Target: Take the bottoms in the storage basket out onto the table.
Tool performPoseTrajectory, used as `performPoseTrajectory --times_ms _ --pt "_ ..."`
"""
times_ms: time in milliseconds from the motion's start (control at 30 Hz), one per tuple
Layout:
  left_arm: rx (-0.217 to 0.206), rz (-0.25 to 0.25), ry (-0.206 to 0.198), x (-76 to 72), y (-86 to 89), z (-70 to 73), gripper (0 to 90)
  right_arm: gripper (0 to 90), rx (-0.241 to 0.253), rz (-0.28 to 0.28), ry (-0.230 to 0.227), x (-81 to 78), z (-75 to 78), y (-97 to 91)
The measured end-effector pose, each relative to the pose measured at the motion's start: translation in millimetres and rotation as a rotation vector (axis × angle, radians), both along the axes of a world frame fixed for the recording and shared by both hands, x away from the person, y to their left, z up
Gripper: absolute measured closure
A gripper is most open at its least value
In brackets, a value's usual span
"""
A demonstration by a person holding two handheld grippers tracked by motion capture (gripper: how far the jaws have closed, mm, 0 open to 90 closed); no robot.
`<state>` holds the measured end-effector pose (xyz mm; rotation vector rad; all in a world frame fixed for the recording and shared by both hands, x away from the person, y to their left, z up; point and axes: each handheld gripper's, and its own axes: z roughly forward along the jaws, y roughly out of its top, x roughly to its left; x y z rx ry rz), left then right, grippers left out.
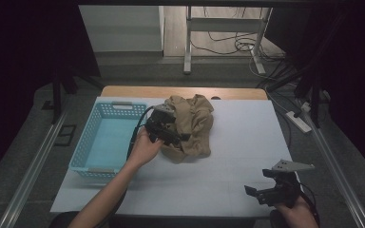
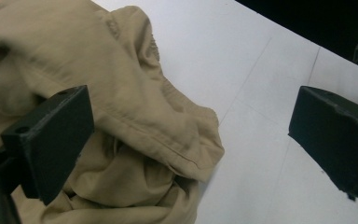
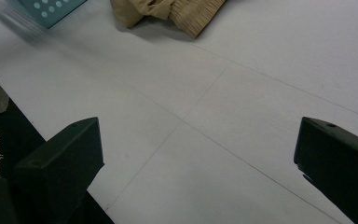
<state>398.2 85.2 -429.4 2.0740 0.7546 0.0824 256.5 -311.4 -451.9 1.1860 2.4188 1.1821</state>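
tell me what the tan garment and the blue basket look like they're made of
The tan garment looks like soft woven cloth, perhaps cotton: matte, creased, with stitched seams and a gathered ribbed band. The blue basket looks like moulded plastic: a smooth, even light blue with regular rows of holes in its walls. Neither material is certain from looks alone.

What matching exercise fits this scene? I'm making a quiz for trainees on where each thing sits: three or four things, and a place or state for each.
Things:
1. tan garment
2. blue basket
3. left tool
4. right tool

Places or states:
A. open, over bare white table near the front right edge
B. crumpled in a heap at mid-table
C. open, at the garment's edge
D. at the table's left side, nothing inside

Pairs: 1-B, 2-D, 3-C, 4-A
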Motion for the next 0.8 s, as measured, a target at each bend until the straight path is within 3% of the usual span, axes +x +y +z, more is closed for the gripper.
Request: performPoseTrajectory --times_ms 267,500,800 --pt "-0.031 -0.029 0.027 -0.3 8.4 -3.7 1.1 1.2 0.000 -0.001 0.001 0.1 0.0 0.0" --pt "-0.054 -0.042 0.028 -4.6 14.9 -3.9 1.2 1.2 -0.001 -0.002 0.001 0.0 0.0 0.4" --pt "-0.044 -0.037 0.046 -10.4 20.3 -5.5 0.0 1.3 -0.003 -0.004 0.002 0.2 -0.1 0.8"
